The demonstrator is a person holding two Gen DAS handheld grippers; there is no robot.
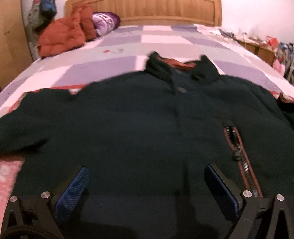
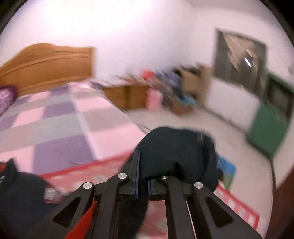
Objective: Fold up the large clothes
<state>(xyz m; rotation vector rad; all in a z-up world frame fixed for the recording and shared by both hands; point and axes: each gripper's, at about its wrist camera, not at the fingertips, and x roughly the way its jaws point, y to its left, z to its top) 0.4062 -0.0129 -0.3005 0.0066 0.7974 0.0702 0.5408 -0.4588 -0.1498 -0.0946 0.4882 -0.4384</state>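
Our right hand-held gripper [image 2: 143, 176] is pinched tight on a bunched sleeve [image 2: 176, 147] of the dark jacket [image 1: 139, 128], raised above the bed [image 1: 95, 66] at its right edge. Our left hand-held gripper [image 1: 147, 185] hangs spread wide over the jacket's hem, holding nothing. To fold well, we should carry the sleeve across the chest and lay it flat. The jacket lies front-up near the foot edge, its collar [image 1: 176, 64] toward the headboard [image 1: 147, 11], its long axis along the bed.

Left claw [image 1: 146, 185] wide apart, angled downward; right claw [image 2: 143, 176] clamped tight, raised.
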